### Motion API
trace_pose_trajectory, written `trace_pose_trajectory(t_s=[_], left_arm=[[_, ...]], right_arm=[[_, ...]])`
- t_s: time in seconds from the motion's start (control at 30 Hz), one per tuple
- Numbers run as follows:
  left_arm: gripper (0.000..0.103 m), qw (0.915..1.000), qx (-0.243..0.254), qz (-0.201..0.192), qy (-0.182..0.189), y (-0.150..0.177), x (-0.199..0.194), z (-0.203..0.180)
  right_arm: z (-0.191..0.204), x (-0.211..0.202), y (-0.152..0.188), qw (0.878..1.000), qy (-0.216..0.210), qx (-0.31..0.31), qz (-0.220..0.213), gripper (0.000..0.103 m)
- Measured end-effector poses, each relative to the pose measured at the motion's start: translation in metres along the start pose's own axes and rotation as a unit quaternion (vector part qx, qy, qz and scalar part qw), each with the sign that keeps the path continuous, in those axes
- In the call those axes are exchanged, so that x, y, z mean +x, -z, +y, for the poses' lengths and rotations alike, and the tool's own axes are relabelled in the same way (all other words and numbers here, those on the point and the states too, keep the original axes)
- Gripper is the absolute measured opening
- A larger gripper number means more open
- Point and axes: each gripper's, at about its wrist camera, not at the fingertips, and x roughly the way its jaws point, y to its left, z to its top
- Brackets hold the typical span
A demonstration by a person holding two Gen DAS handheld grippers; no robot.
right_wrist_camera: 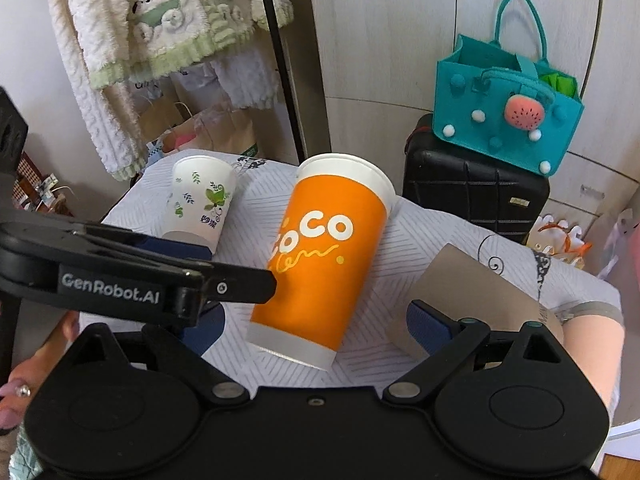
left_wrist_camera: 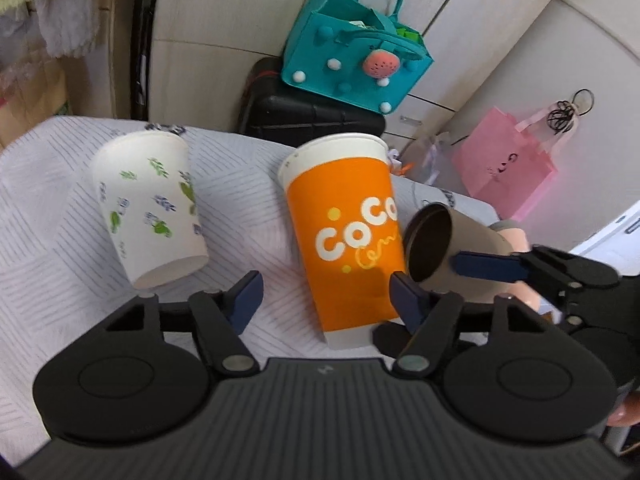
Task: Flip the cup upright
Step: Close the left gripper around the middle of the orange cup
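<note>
A tall orange "CoCo" cup stands upright on the white patterned tablecloth, and a white cup with leaf prints stands upright to its left. A brown paper cup hangs tilted in the air at the right, its dark mouth facing left. My right gripper appears shut on the brown cup's wall, one blue pad outside; the other finger is hidden. In the right wrist view the brown cup lies against the right blue pad. My left gripper is open and empty, its fingers either side of the orange cup's base.
A black hard case with a teal felt bag on it stands behind the table. A pink bag hangs at the right. Fluffy clothes hang at the back left. The white cup also shows in the right wrist view.
</note>
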Motion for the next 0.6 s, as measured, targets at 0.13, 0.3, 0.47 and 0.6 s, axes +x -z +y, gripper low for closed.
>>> trace_pose_trajectory(t_s=[0.13, 0.3, 0.47, 0.6], left_arm=[[0.067, 0.9985, -0.024, 0.002, 0.050, 0.001, 0.004, 0.001], [0.067, 0.9987, -0.021, -0.008, 0.045, 0.002, 0.007, -0.001], [0.065, 0.9992, -0.018, -0.015, 0.033, 0.001, 0.014, 0.003], [0.064, 0.9977, -0.035, -0.003, 0.059, 0.004, 0.025, 0.009]], right_arm=[[-0.001, 0.006, -0.001, 0.999, -0.034, 0.021, 0.012, 0.086], [0.004, 0.017, -0.001, 0.999, -0.033, 0.019, 0.023, 0.079], [0.003, 0.026, 0.001, 0.999, -0.025, 0.028, 0.037, 0.077], [0.005, 0.036, 0.006, 0.998, -0.002, 0.031, 0.052, 0.077]])
